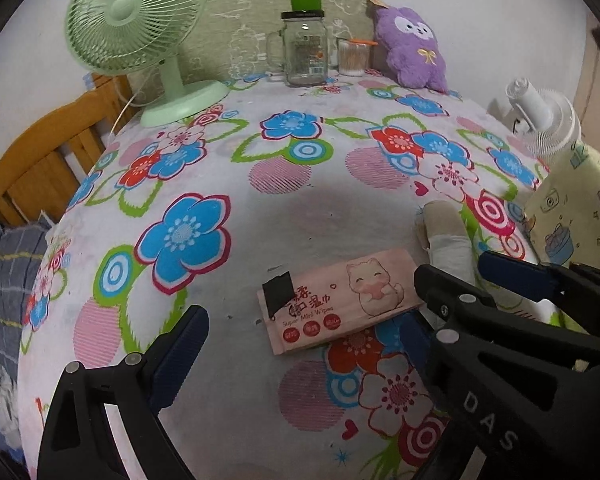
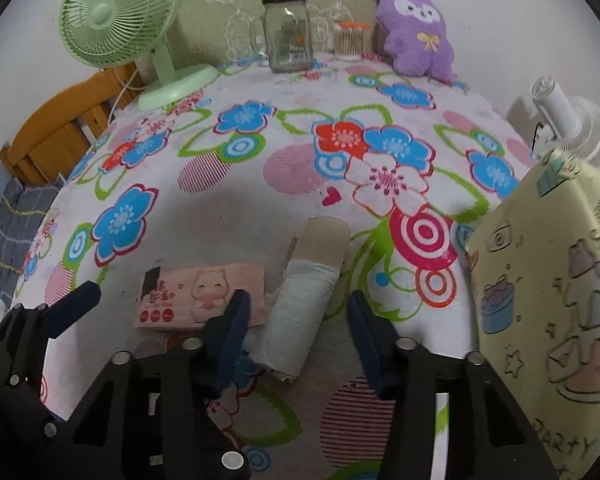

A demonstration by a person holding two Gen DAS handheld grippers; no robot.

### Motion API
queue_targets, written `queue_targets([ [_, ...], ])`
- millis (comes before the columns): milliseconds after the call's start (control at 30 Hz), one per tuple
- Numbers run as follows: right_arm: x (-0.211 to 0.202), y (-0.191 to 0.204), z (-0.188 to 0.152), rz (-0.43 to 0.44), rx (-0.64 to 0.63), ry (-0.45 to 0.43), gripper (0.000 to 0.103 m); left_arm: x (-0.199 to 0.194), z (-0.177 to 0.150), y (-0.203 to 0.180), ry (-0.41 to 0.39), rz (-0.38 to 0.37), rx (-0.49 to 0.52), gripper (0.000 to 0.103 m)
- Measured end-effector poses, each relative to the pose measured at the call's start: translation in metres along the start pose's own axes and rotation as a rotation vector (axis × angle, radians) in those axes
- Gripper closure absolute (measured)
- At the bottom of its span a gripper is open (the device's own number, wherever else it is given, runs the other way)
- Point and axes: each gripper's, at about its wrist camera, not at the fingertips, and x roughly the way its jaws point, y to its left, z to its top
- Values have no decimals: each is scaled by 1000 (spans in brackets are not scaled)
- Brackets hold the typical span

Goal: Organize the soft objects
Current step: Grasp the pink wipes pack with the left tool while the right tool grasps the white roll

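The tissue roll (image 2: pixel 300 312) is straddled by the open right tongs (image 2: pixel 296 332); closing is needed next. The left tongs (image 1: pixel 300 344) are held open.

Pale pink wet wipes pack (image 2: pixel 201 294) printed with a cartoon cat. Purple plush toy (image 2: pixel 417 38) with a yellow bow. Mint green desk fan (image 2: pixel 118 16). White tablecloth (image 2: pixel 260 208) patterned in blue, red and pink flowers. Pale yellow box (image 2: pixel 548 292) with doodles.
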Motion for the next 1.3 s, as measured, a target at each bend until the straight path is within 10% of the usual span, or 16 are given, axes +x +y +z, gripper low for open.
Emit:
queue_targets([
  [300,9,-1,5,1,-3,4,75,13,10,-7,6,-3,63,6],
  [800,12,-6,12,-20,18,-15,77,22,17,-8,-7,-58,49,13],
  [1300,1,-2,3,-25,11,-11,77,8,6,-9,19,-124,41,61],
])
